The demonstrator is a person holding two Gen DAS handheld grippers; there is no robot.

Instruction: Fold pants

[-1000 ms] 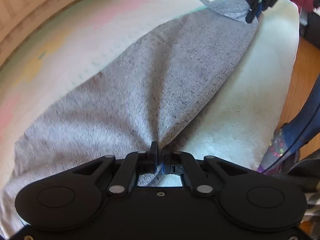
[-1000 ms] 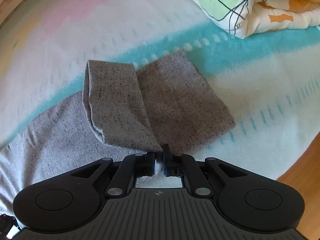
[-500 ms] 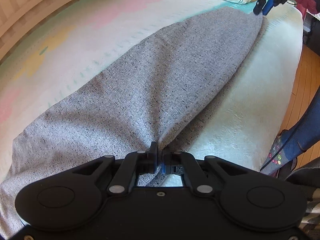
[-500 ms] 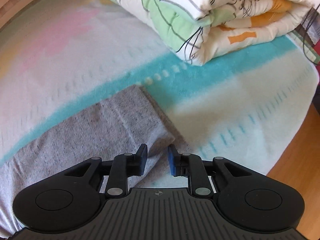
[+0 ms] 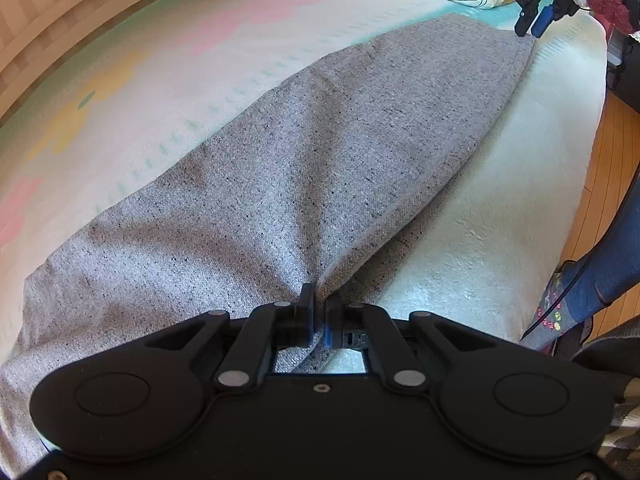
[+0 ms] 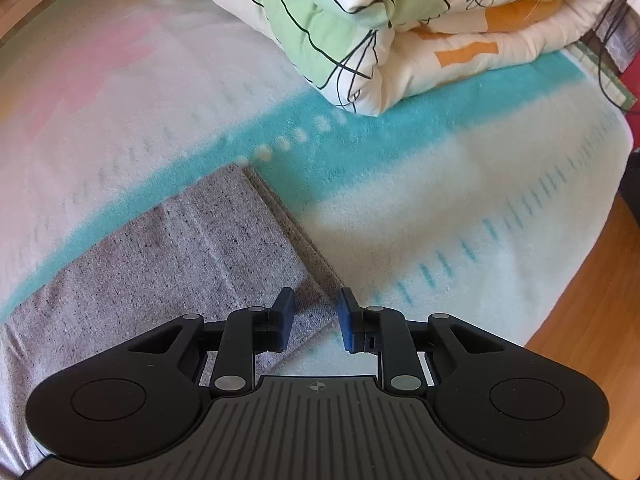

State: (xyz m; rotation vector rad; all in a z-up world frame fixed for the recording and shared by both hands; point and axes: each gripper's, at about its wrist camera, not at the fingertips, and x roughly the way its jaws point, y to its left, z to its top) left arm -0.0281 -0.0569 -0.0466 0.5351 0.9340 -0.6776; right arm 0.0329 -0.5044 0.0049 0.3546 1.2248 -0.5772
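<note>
Two layers of the grey pants (image 5: 304, 168) lie lengthwise on the bed (image 5: 520, 184), left gripper (image 5: 318, 312) pinching one end, right gripper (image 6: 316, 316) spread open (cuffs released), so crosswise folding likely comes next.

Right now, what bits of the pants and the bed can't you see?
- Pants, left wrist view: the near end runs under the left gripper body and off the bottom edge.
- Pants, right wrist view: the left part is cut off by the edge.
- Quilt, right wrist view: top cut off.
- Right gripper: open, nothing between its fingers.
</note>
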